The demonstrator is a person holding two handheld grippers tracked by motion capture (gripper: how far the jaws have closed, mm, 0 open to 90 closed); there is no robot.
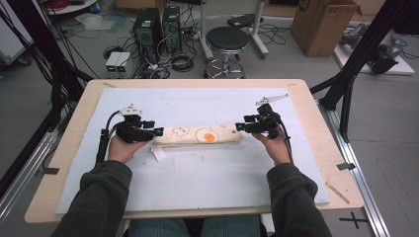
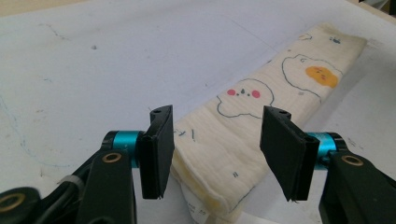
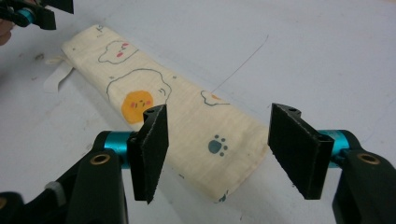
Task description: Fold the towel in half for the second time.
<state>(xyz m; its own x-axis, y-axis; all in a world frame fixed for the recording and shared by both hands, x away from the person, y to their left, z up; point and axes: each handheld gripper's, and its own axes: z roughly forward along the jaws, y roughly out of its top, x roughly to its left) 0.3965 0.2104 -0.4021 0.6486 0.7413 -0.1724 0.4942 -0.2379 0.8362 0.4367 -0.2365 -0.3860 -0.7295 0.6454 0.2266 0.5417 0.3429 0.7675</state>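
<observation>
A cream cloth (image 1: pixel 197 135) printed with cartoon eggs and a paw lies folded into a long narrow strip on the white mat (image 1: pixel 207 182). My left gripper (image 1: pixel 159 132) hovers at the strip's left end, jaws open, with the cloth (image 2: pixel 233 140) below and between them, not pinched. At the strip's right end my right gripper (image 1: pixel 238 127) stands open too, just above that end of the cloth (image 3: pixel 187 121). A white label (image 1: pixel 159 154) sticks out from the cloth's left end.
The mat covers a wooden table (image 1: pixel 74 118). Beyond the table's far edge are a black stool (image 1: pixel 227 42), computer towers (image 1: pixel 148 29) with cables, and a cardboard box (image 1: pixel 323 24). A black frame post (image 1: pixel 356 64) stands at the right.
</observation>
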